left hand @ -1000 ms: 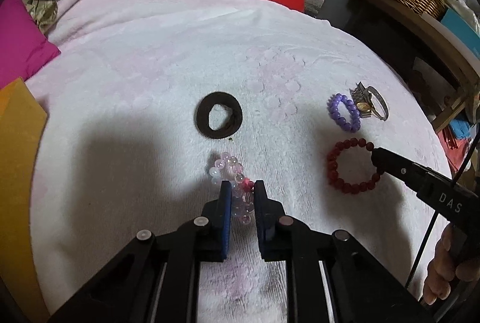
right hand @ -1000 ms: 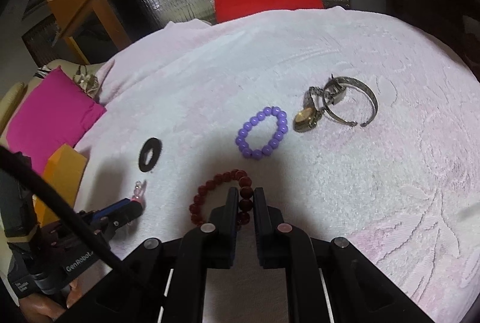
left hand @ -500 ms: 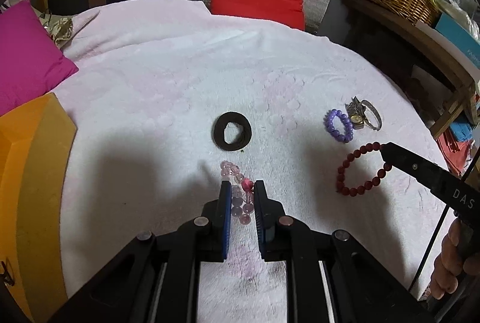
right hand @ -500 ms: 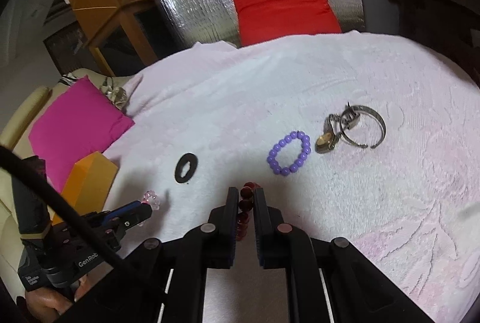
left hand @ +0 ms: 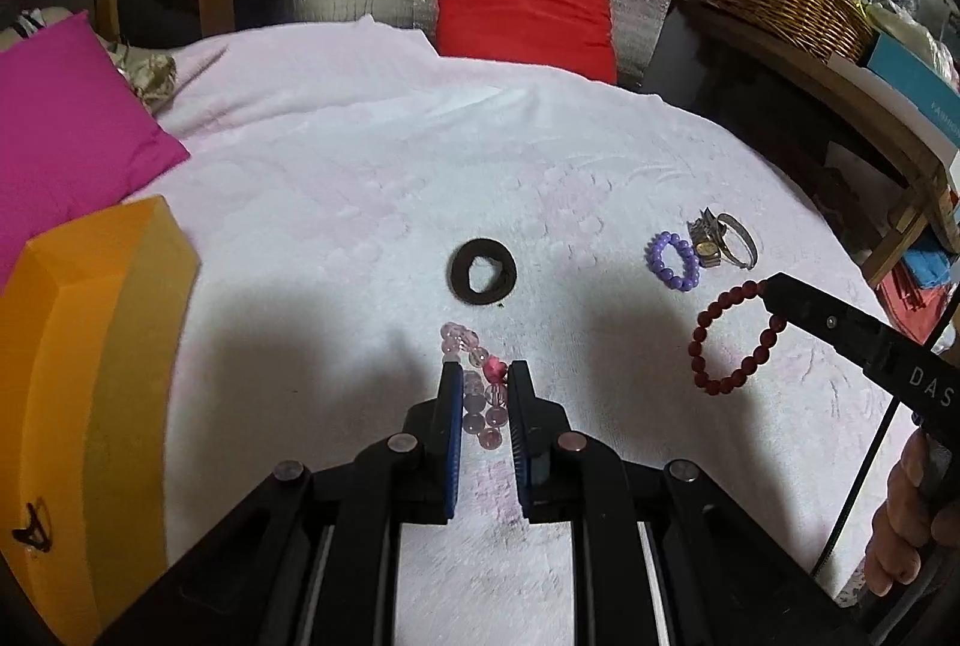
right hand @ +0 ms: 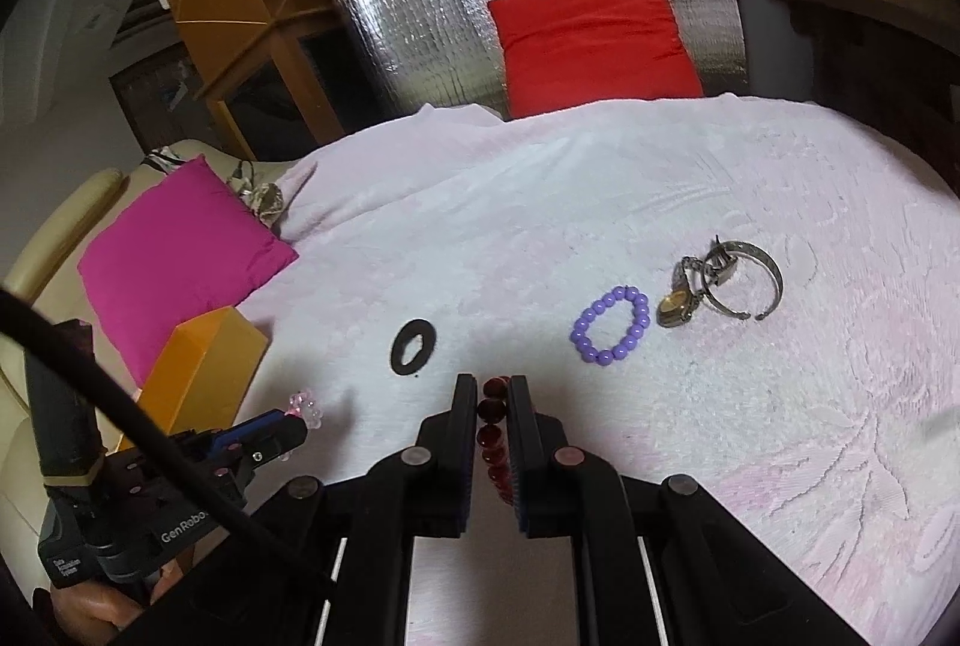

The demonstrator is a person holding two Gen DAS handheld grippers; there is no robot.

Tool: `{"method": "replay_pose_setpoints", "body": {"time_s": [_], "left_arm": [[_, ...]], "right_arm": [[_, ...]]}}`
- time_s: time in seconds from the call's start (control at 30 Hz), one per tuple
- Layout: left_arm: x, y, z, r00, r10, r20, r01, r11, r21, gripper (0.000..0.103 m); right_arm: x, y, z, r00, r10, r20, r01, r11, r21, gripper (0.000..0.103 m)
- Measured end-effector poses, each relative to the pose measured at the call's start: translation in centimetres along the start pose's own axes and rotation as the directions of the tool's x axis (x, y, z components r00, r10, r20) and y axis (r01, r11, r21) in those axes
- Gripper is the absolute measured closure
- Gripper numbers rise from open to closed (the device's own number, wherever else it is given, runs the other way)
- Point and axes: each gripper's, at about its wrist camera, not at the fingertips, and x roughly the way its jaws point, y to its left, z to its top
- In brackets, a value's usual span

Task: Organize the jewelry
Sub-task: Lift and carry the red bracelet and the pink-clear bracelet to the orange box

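Both bracelets have left the bedspread (left hand: 372, 178). The left gripper (left hand: 483, 376) pinches the pink bead bracelet (left hand: 474, 382); the right gripper (right hand: 487, 388) pinches the red bead bracelet (left hand: 735, 334). Both hang clear near the front edge, ready for transfer.

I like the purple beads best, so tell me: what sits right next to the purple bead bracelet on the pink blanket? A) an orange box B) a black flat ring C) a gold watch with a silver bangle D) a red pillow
C: the purple bead bracelet lies just beside the gold watch, which tangles with the silver bangle; everything else lies farther away.
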Motion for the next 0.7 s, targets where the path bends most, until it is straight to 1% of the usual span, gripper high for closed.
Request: {"method": "replay_pose_setpoints", "body": {"time_s": [0.33, 0.7], "left_arm": [[-2.7, 0.0, -0.1, 0.996, 0.056, 0.063, -0.057, 0.998, 0.017, 0.088], [-5.1, 1.0, -0.4, 0.989, 0.098, 0.114, -0.099, 0.995, 0.009, 0.088]], "right_arm": [[-0.9, 2.0, -0.3, 1.000, 0.018, 0.013, -0.018, 0.999, -0.044, 0.092], [-1.3, 5.1, -1.0, 0.998, 0.054, 0.016, -0.052, 0.995, -0.088, 0.092]]}}
